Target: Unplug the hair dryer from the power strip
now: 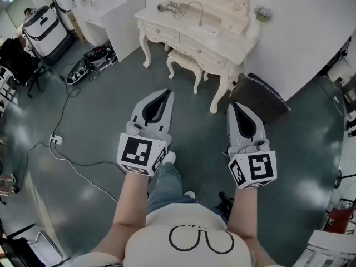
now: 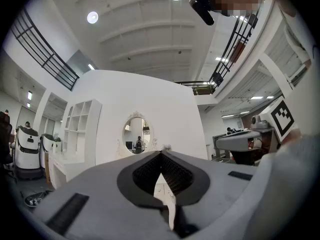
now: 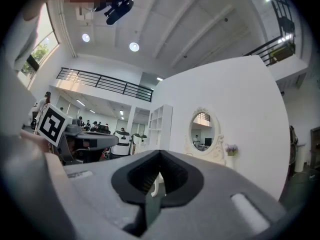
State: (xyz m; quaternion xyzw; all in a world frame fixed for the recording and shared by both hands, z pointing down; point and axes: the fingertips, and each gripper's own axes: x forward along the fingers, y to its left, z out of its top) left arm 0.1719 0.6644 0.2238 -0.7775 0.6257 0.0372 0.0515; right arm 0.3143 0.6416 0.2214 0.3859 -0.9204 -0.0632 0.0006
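The hair dryer (image 1: 167, 6) lies on the left part of a cream dressing table (image 1: 233, 52), far ahead of me in the head view. Its thin cord arcs right and comes down at a white power strip (image 1: 210, 30) on the tabletop. Both grippers are held level in mid-air, well short of the table. My left gripper (image 1: 166, 93) is shut with nothing in it, and so is my right gripper (image 1: 230, 105). In the left gripper view the closed tips (image 2: 161, 154) point at the table's oval mirror (image 2: 136, 135). The right gripper view also shows closed tips (image 3: 160, 153), with the mirror (image 3: 201, 130) to their right.
A small stool (image 1: 186, 64) stands in front of the dressing table and a dark case (image 1: 260, 98) leans by its right legs. A floor socket (image 1: 55, 139) with white cables lies at the left. White machines (image 1: 43, 25) and a white cabinet (image 1: 108, 13) stand at the back left.
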